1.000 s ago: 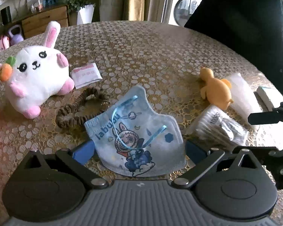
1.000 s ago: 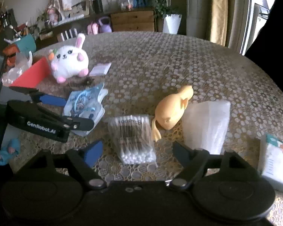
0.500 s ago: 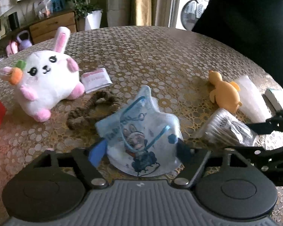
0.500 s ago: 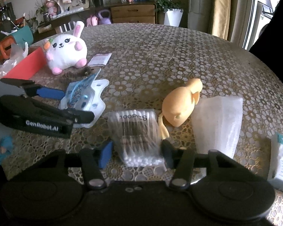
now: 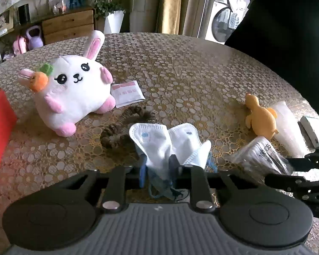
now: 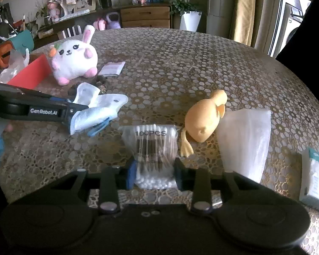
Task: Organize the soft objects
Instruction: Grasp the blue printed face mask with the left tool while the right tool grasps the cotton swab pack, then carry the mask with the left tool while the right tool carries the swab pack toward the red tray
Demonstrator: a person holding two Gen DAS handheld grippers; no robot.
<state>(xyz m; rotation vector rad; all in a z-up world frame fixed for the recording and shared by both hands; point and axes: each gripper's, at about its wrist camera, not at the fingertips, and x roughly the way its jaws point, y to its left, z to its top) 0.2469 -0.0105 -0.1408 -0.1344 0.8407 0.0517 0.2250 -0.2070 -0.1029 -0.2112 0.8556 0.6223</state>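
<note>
My left gripper (image 5: 157,165) is closing on a blue and white face mask (image 5: 165,142). The mask is bunched upright between the pads, and its ear loops hang below. My right gripper (image 6: 155,174) is closing on a clear bag of cotton swabs (image 6: 154,146), with a pad against each side of its near end. A white plush bunny (image 5: 74,93) sits at the far left with a brown scrunchie (image 5: 121,127) in front of it. An orange duck toy (image 6: 204,121) lies just right of the swab bag.
The round table (image 5: 191,68) has a gold patterned cloth. A red box (image 5: 0,127) stands at the left edge. A small pink and white packet (image 5: 127,93) lies by the bunny. A clear plastic bag (image 6: 244,140) and a small white box (image 6: 316,176) lie at the right.
Both pairs of jaws went from wide apart to narrow. The flat mask got crumpled and folded up between the left pads. The right pads closed in on the swab bag.
</note>
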